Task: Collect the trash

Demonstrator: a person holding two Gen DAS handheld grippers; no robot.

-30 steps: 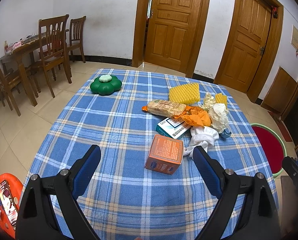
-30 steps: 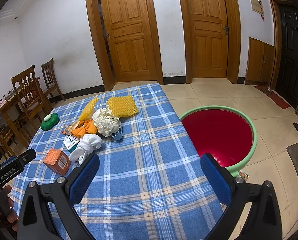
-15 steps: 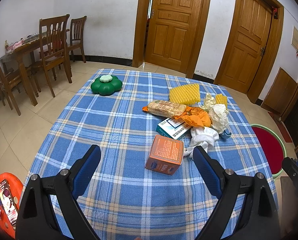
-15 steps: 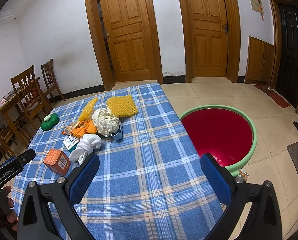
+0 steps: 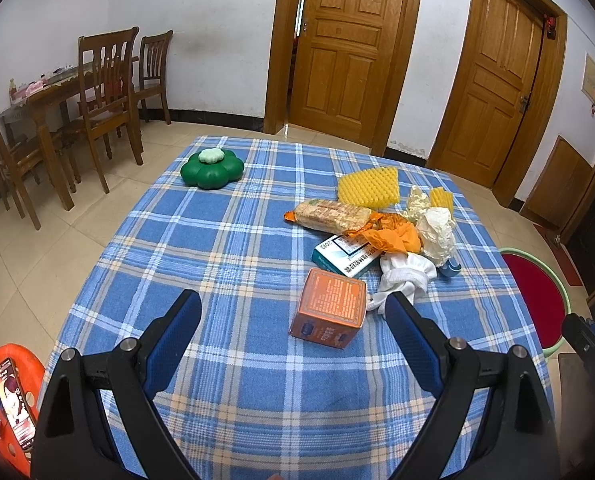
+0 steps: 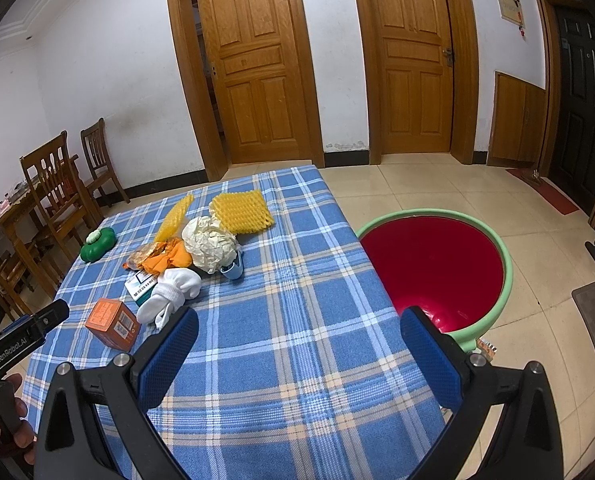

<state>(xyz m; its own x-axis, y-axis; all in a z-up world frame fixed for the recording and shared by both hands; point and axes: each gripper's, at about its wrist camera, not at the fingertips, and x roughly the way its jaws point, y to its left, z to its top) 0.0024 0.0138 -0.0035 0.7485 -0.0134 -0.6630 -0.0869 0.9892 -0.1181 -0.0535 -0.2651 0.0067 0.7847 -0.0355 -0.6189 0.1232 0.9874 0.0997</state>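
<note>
Waiting: left gripper [image 5: 291,322] and right gripper [image 6: 297,342] hover over the blue plaid tablecloth [image 5: 225,240], jaws spread wide, both empty.
Trash: clustered on the table's far right side, with the orange box [image 5: 329,307] nearest, beside a white sock [image 5: 405,274] and crumpled paper [image 6: 209,243].
Bin: red basin [image 6: 433,268] on the floor beside the table.
Handling: the box looks light and stiff; pinching its flat opposite sides seems best.

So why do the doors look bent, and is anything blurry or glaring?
Left wrist view: fisheye lens bows the door frames and darkens the corners; the orange box is sharp, with soft shadows. Right wrist view: same curving, the red basin is evenly lit with a small glint, no blur.
</note>
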